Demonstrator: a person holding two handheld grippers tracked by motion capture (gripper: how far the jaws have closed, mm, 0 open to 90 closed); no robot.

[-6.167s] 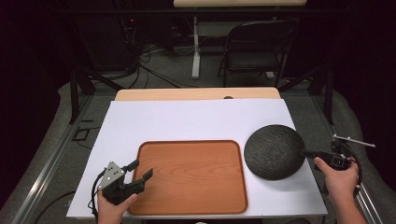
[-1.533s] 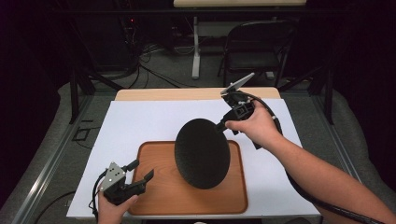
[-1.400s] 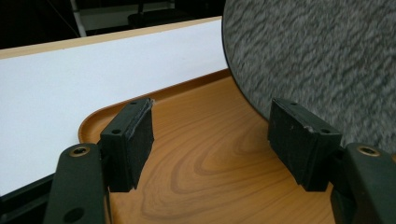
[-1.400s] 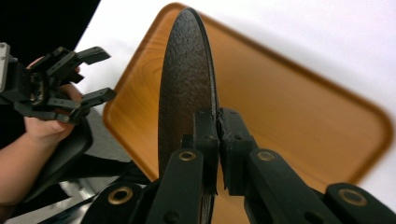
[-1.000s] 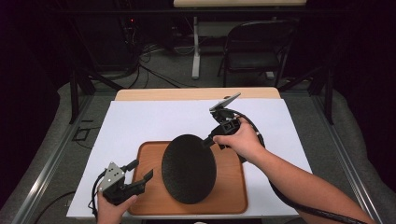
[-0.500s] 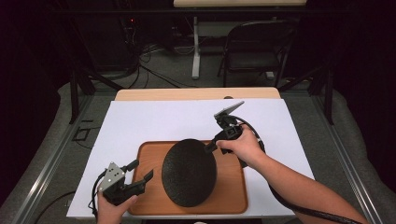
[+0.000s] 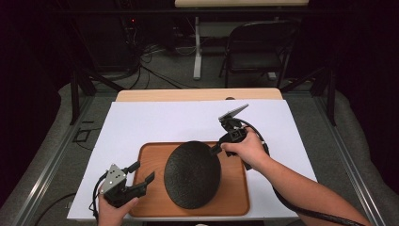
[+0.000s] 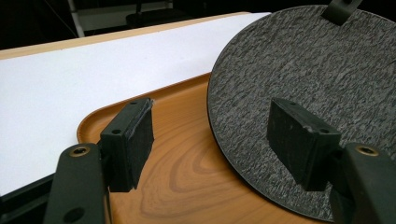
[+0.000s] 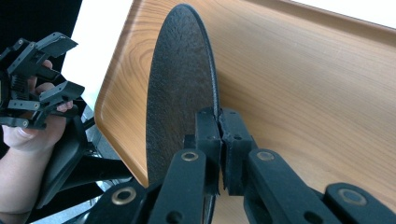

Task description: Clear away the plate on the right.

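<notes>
1. Jaws of right gripper (image 9: 219,140) clamped on plate (image 7: 192,174) rim at its 2 o'clock.
2. Plate moved from table (image 7: 155,122) right side to over tray (image 7: 146,162), now lowered, still tilted.
3. Left gripper (image 7: 141,173) agape, empty, at tray's 8 o'clock.
4. Release looks next.

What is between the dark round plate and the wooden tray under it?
Nothing visible. The right gripper holds the plate by its rim, over the bare tray. The left gripper waits open at the tray's left edge.
</notes>
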